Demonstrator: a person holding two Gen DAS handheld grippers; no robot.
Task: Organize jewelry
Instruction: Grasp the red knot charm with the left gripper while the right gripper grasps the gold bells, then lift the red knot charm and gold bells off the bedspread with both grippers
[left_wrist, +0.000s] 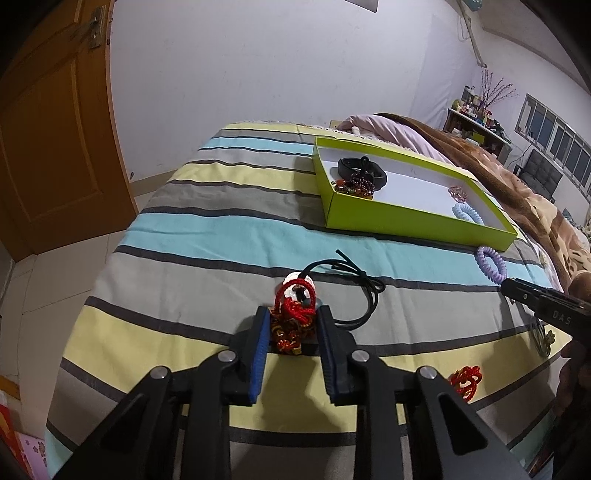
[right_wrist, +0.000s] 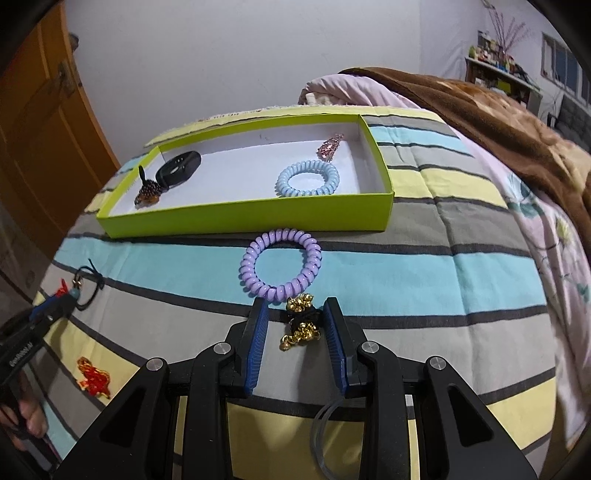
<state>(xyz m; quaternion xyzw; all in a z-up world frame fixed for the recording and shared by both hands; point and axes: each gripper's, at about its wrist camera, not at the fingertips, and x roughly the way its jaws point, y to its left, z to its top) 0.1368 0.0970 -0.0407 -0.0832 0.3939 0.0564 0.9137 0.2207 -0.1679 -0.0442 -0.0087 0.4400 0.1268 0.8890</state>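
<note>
The left gripper is clamping the red knotted cord charm on the striped bedspread. The right gripper is standing open around a gold bell bracelet, pads apart. Beyond, the purple coil tie is lying beside the green box.

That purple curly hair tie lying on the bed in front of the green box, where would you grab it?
I'd pinch the near arc of the purple coil hair tie, coming down from above with one finger inside the ring and one outside. It lies flat on the striped bedspread, so there is no edge to slide under. Its open middle leaves room for a finger, and the near side is away from the green box.
</note>
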